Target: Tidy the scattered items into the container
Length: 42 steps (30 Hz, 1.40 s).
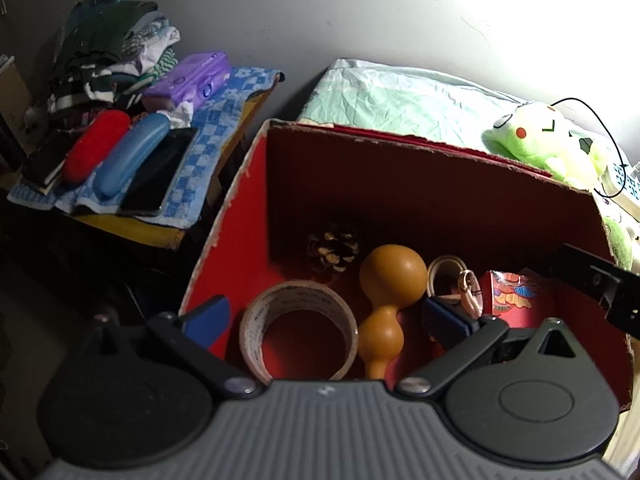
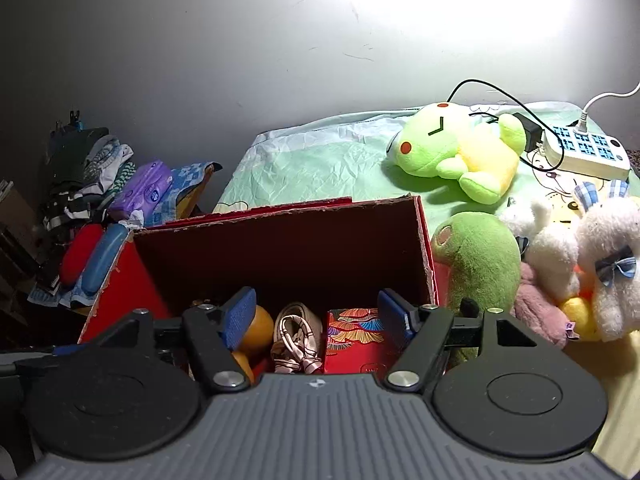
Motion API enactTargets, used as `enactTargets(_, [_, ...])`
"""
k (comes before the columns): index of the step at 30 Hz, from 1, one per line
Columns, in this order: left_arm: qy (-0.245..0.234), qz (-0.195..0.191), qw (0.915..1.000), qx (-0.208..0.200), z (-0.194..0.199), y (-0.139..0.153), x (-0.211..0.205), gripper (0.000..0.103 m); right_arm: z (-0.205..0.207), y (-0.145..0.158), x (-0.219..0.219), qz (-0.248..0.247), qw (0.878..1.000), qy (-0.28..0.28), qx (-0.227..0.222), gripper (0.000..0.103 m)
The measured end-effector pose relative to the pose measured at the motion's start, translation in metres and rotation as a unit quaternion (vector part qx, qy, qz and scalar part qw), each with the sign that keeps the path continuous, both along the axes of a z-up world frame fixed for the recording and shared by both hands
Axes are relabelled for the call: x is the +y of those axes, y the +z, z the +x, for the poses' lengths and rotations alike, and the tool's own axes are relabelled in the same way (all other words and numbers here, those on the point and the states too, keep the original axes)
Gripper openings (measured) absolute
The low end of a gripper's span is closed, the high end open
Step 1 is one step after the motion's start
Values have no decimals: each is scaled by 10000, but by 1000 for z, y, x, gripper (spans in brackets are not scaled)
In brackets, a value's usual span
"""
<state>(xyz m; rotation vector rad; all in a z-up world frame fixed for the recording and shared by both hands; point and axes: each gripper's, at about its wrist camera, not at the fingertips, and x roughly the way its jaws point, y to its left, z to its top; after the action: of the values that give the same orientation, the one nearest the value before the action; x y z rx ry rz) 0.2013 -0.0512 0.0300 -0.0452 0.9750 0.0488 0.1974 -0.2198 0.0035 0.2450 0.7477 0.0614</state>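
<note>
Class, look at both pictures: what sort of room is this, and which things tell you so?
Probably a bedroom: a bed sheet with soft toys on it, and folded clothes piled beside it.

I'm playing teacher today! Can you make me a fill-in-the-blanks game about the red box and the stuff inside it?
1. The pine cone lies inside the ____ box.
2. The roll of tape sits beside an orange ____.
3. Both grippers, left and right, hold ____.

Missing words: red; gourd; nothing
</note>
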Motion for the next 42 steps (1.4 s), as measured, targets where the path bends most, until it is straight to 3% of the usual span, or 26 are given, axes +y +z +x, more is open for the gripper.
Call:
enactTargets(1, [-28, 20, 10000, -13, -1, 1, 1, 103, -3, 2, 2, -102, 9999, -71, -71, 82])
enactTargets(3, [-36, 130, 9999, 56, -2, 0, 1, 103, -9, 3, 5, -162, 9996, -190, -161, 84])
enactTargets(11, [-503, 373, 9980, 64, -7, -2, 6, 103, -11, -13, 20, 46, 9973, -670, 284, 83])
enactTargets(13, [-615, 398, 9973, 71, -8, -2, 7, 103, -10, -17, 22, 68, 9964, -749, 404, 77])
enactTargets(18, [-765, 375, 9963, 61, -7, -1, 9, 103, -15, -15, 33, -99, 9964, -740, 398, 78])
enactTargets(22, [-822, 295, 9961, 91, -3, 0, 12, 103, -15, -15, 34, -281, 9952, -789, 496, 78])
enactTargets(27, [-787, 474, 9957, 89, -1, -5, 5, 103, -14, -18, 30, -430, 9935, -838, 632, 78])
enactTargets(33, [-659, 344, 9971, 141, 5, -5, 8, 103, -12, -23, 20, -324, 9918, -966, 770, 77])
enactTargets(42, [-602, 503, 9967, 192, 6, -9, 2, 103, -11, -26, 18, -299, 9926, -827, 840, 76])
